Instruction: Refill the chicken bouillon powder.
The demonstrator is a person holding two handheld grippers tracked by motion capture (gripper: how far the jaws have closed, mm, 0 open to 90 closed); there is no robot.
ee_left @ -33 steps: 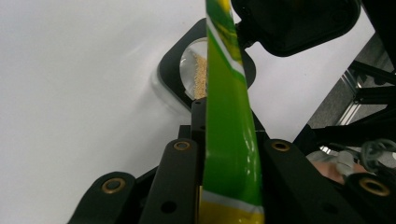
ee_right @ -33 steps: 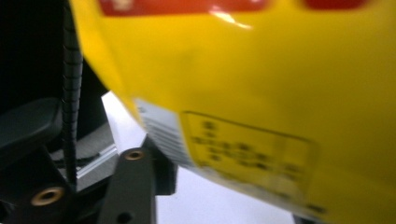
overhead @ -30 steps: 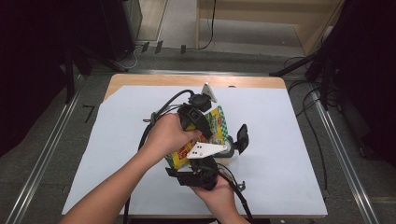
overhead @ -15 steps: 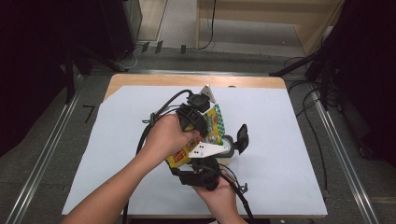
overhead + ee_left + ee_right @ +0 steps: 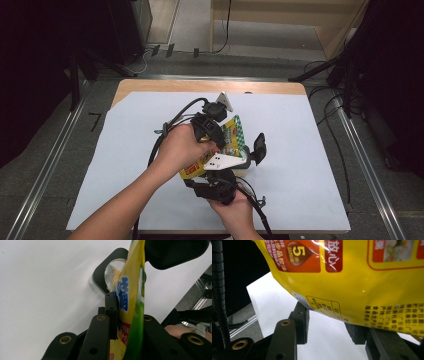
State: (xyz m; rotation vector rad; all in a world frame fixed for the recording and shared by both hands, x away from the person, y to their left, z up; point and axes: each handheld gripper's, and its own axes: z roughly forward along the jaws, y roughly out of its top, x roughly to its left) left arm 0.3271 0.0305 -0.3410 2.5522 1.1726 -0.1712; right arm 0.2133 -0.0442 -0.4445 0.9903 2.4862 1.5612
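A yellow and green snack bag [image 5: 233, 131] hangs tilted over the white table sheet [image 5: 310, 150]. My left gripper [image 5: 216, 136] comes in from above and is shut on the bag's edge [image 5: 132, 290], one pad [image 5: 111, 307] pressed flat against it. Below the bag's mouth sits a small clear container [image 5: 113, 272] with yellow grains in it and its black lid [image 5: 259, 145] flipped up. My right gripper [image 5: 220, 172] points up from the near edge. Its jaws have just been closing, and the bag's lower edge [image 5: 349, 277] lies over the fingertips [image 5: 299, 320], with a gap still between them.
Black cables [image 5: 170, 131] loop from the left gripper across the sheet. The table's wooden edge [image 5: 210, 86] shows at the back, and metal rails [image 5: 370, 165] run along both sides on the floor. Both forearms enter from the bottom.
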